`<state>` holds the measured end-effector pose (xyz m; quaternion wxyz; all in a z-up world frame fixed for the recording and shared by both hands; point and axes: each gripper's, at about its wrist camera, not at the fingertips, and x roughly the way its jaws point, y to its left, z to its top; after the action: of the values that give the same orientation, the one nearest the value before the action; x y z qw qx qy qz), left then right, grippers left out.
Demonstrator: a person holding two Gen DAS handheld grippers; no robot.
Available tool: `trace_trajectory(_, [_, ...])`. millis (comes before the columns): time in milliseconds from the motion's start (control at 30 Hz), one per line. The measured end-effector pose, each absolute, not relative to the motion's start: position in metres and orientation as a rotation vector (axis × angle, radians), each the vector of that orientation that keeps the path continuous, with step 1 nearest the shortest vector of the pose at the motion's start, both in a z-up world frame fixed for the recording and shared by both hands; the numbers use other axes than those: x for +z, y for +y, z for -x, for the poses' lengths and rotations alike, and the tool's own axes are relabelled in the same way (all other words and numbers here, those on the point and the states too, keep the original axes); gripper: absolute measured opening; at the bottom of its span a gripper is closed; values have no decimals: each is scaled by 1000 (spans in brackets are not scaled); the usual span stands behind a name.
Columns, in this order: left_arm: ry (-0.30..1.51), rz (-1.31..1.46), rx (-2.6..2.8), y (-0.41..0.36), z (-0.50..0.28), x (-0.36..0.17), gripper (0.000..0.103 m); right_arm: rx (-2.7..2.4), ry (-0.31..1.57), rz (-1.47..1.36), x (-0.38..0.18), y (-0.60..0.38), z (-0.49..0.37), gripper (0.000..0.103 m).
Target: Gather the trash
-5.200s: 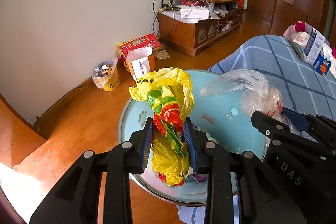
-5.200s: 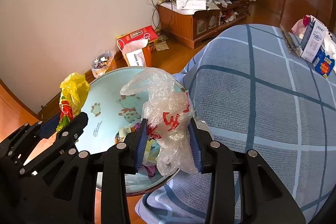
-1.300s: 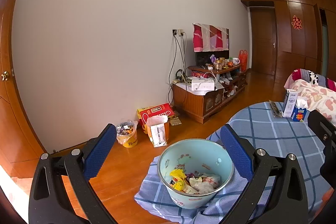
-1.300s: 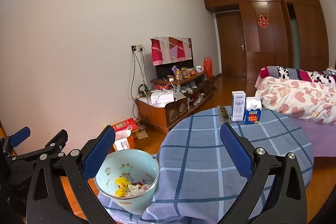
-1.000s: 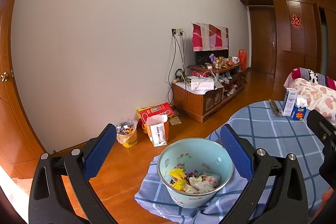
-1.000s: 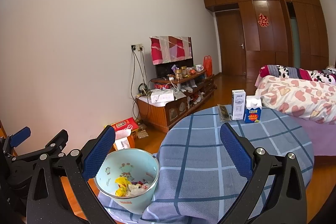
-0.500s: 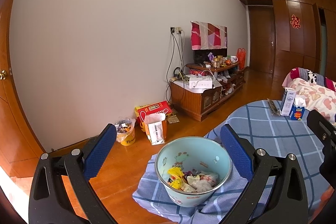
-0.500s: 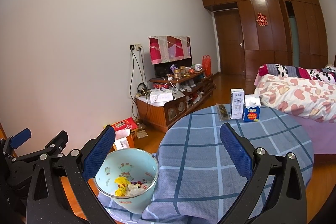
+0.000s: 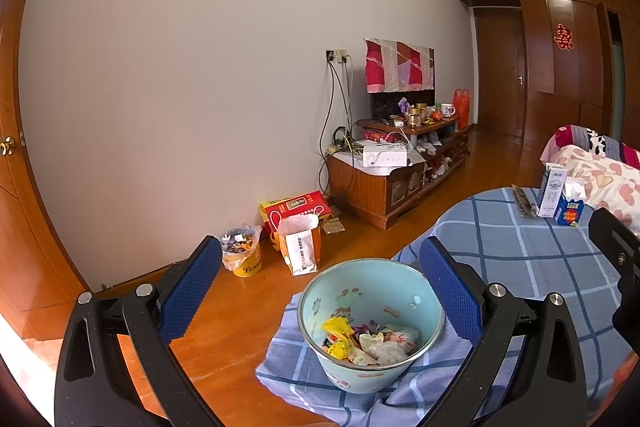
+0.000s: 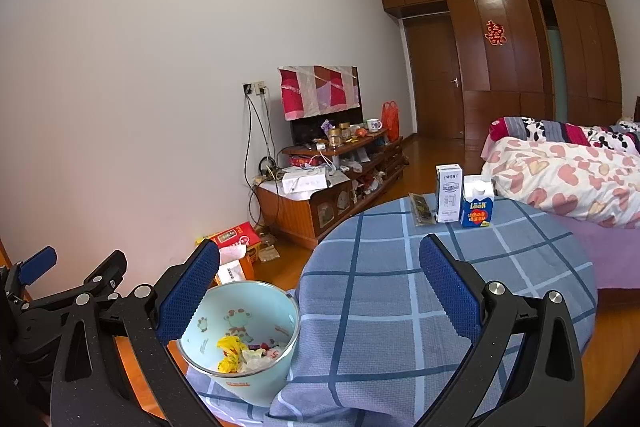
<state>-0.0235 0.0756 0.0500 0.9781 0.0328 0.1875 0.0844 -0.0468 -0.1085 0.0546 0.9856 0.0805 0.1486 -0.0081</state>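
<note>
A light blue bucket (image 9: 408, 293) with cartoon prints stands at the near edge of the blue checked tablecloth (image 9: 532, 267); it also shows in the right wrist view (image 10: 224, 323). Inside lie a crumpled yellow bag (image 9: 340, 337) and a clear plastic bag (image 9: 386, 343). My left gripper (image 9: 320, 285) is open and empty, held back above the bucket. My right gripper (image 10: 320, 285) is open and empty over the tablecloth (image 10: 384, 291), right of the bucket. The left gripper's body (image 10: 60, 303) shows at the right view's left edge.
Two cartons (image 10: 460, 201) and a dark flat packet (image 10: 422, 213) stand at the table's far side. On the wooden floor by the wall are a small yellow bin (image 9: 242, 253), a paper bag (image 9: 300, 245) and a red box (image 9: 296, 207). A TV cabinet (image 9: 396, 163) and a bed (image 10: 568, 175) lie beyond.
5.2 s ago each gripper was shut on a bag over the bucket; both bags now lie inside and both grippers are open and pulled back. In the last second, almost no motion.
</note>
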Motion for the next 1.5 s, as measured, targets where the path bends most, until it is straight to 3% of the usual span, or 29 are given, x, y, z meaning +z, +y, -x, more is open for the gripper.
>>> trace_trajectory(1500, [421,-54,103,70,17,45,97,-44,308,-174,55,-120,48,98])
